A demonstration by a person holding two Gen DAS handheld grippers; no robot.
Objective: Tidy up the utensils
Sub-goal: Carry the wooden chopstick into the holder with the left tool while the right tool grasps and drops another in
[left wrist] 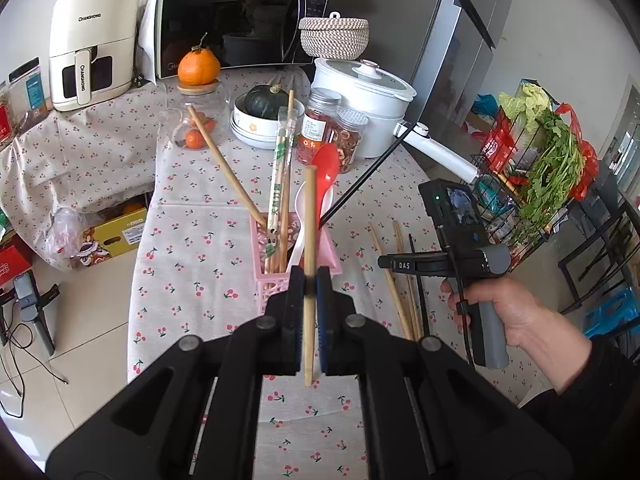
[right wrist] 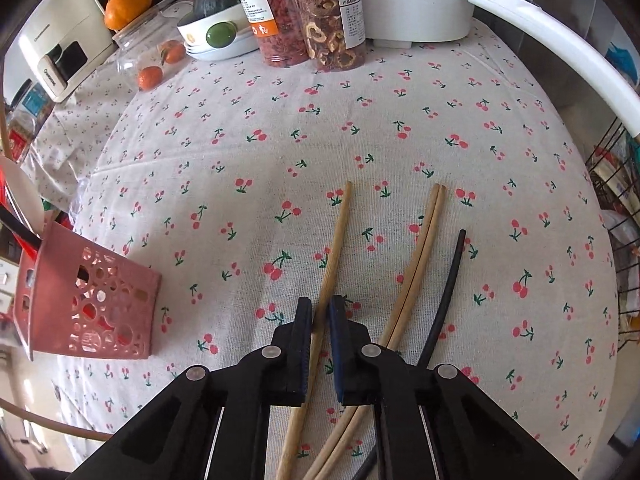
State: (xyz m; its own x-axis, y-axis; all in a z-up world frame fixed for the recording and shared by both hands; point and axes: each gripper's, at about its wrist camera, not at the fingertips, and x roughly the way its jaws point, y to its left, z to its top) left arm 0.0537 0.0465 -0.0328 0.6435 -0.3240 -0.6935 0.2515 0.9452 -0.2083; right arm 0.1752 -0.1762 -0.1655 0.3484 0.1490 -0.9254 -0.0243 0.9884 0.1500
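Chopsticks and spoons are split between a pink perforated basket [left wrist: 298, 276] and the cherry-print cloth of the counter [left wrist: 192, 264]. At the far left of the left wrist view stands a cream air fryer [left wrist: 94, 44], then a microwave [left wrist: 240, 20] with an orange fruit [left wrist: 199, 66] before it. The basket sits near the middle of the counter and holds several wooden chopsticks, a wrapped pair [left wrist: 280, 184], a white spoon [left wrist: 308, 216], a red spoon [left wrist: 326, 172] and one black chopstick [left wrist: 360, 182] leaning to the right. The left tool [left wrist: 309, 280] is clamped on a single wooden chopstick [left wrist: 309, 240], held upright just in front of the basket. Behind the basket stand a bowl with a dark green squash [left wrist: 264, 102], two jars of dried food [left wrist: 334, 132] and a white pot [left wrist: 364, 96].

To the right, a hand [left wrist: 508, 312] grips the right tool [right wrist: 320, 312], which points steeply down at the cloth. Its jaws have closed around a light wooden chopstick [right wrist: 336, 240] lying on the counter; whether the pads truly press it I cannot tell. Just right of it lie a pair of wooden chopsticks [right wrist: 424, 240], then a black chopstick [right wrist: 450, 280]. A wire rack with leafy greens [left wrist: 548, 152] stands at the far right.
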